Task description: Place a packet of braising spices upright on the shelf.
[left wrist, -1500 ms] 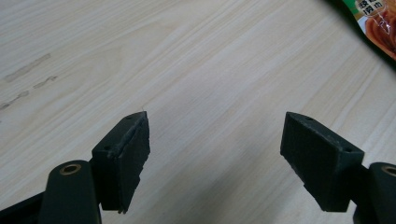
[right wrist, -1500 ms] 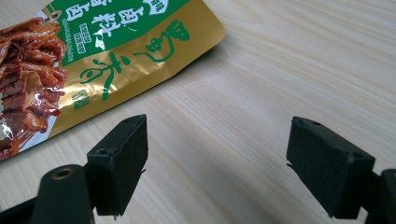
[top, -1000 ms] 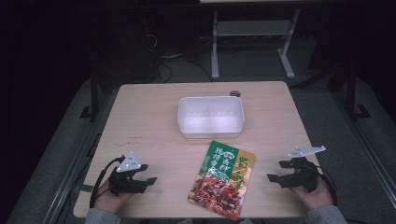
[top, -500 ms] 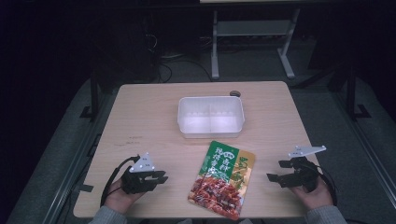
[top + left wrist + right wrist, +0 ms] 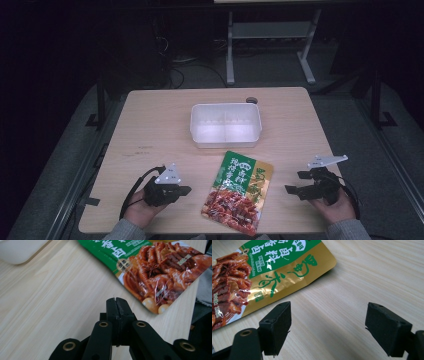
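Green and gold snack pouch (image 5: 237,192) lying flat on the pale wood worktop (image 5: 150,130), right between the two sets of jaws. Left gripper (image 5: 184,190) just been closing, jaws now pressed tight together with nothing in them, tips pointing at the pouch's red picture end and stopping just short of it. In the left gripper view, pouch (image 5: 160,270) just ahead of the tips and off to the right, not touching. Right gripper (image 5: 294,183) with jaws wide apart, nothing between them but bare wood. In the right gripper view, pouch's gold corner (image 5: 287,277) ahead and left of the left jaw, clear of it. White plastic tub (image 5: 226,123) well beyond both, past the pouch's green end.
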A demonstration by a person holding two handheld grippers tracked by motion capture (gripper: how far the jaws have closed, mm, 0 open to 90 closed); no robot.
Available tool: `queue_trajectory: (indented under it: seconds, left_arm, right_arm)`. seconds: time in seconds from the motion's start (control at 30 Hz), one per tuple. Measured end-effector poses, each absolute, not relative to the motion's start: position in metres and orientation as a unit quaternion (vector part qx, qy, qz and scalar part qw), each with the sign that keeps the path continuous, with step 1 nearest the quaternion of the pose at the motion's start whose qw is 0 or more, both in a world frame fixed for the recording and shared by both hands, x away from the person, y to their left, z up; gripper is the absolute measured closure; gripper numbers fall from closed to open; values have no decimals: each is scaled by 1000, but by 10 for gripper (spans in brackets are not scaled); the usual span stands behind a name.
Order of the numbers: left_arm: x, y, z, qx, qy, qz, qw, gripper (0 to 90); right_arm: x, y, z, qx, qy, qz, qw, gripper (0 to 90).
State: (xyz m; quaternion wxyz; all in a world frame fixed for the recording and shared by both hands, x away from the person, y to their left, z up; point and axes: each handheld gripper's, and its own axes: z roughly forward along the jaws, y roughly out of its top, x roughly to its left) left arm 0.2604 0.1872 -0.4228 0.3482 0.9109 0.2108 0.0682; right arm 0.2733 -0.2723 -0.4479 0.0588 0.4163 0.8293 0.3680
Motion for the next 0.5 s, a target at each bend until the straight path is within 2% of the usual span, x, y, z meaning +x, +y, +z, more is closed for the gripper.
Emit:
queue_trajectory:
  seconds: [0.5]
  left_arm:
    - [261, 135, -433, 924, 179, 38, 336, 899]
  right_arm:
    - [299, -265, -429, 407, 829, 379, 65, 197]
